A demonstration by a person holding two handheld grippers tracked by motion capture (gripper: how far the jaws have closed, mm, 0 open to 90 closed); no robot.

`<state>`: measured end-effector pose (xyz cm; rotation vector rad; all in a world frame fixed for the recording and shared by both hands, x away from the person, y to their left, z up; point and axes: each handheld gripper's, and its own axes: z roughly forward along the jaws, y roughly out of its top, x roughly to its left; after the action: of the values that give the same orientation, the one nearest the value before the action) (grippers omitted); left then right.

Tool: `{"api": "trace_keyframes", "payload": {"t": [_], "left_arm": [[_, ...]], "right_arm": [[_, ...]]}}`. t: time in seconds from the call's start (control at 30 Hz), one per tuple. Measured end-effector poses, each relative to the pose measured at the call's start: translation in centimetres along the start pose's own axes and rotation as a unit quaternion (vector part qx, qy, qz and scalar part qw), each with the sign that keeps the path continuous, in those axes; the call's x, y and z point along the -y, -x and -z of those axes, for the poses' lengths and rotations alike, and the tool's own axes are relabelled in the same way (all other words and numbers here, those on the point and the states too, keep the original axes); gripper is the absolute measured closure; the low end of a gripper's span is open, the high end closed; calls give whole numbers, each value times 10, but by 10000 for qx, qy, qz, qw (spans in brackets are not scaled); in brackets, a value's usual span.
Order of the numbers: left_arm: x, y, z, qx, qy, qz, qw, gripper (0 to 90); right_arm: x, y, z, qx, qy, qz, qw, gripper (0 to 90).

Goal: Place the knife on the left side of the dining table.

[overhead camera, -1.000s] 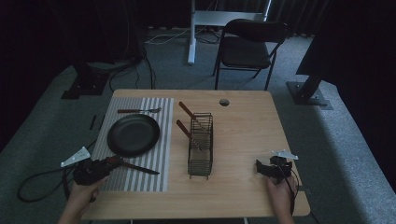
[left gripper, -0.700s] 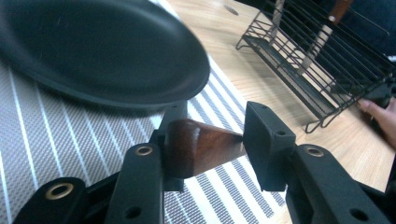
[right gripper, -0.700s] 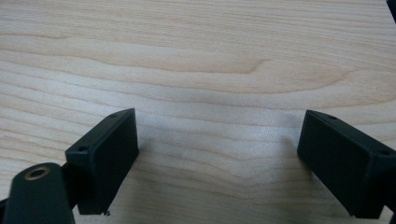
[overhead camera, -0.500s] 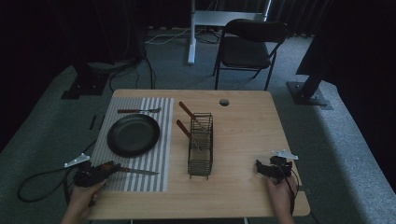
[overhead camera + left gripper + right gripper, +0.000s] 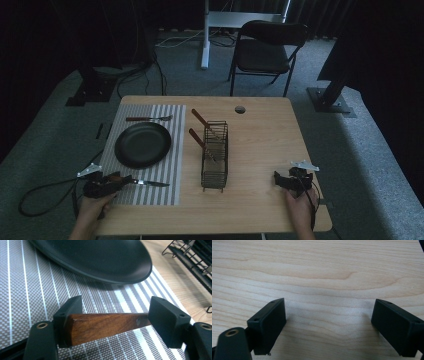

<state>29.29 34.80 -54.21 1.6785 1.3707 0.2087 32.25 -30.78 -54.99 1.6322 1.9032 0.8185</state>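
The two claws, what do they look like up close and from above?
Both the left claw and the right claw have blocky matte-black jaws with small screw holes and a brass-ringed pivot. From above, each carries a grey three-cornered plate; a black cable trails from the left one.

Wooden-handled knife (image 5: 145, 183) flat on placemat (image 5: 165, 150)

A light wooden bench (image 5: 260, 150) stands on a grey carpeted floor (image 5: 370, 145). A grey striped placemat (image 5: 165, 187) covers its left part, and a black wire rack (image 5: 215, 155) stands directly on the wood near the middle, just right of the mat. A small round hole (image 5: 240, 109) sits near the far edge. The right part is bare wood.
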Motion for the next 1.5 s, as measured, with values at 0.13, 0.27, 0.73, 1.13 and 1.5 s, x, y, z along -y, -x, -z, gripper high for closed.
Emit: {"api": "trace_keyframes", "payload": {"t": [0.13,0.27,0.73,1.13,1.5], "left_arm": [[2,2,-2,-104,-39,-149,9998,231],[3,3,-3,-358,-14,-184,9992,206],[3,12,-1,-899,-49,-287,9955,206],[21,28,19,-1524,198,-578,9864,202],[36,36,25,-1834,-12,-736,9803,111]], "right_arm": [[0,0,0,0,0,-1,10000,114],[0,0,0,0,0,0,10000,114],[0,0,0,-1,0,1,10000,114],[0,0,0,-1,-1,-1,10000,114],[0,0,0,-1,-1,-1,10000,115]]}}
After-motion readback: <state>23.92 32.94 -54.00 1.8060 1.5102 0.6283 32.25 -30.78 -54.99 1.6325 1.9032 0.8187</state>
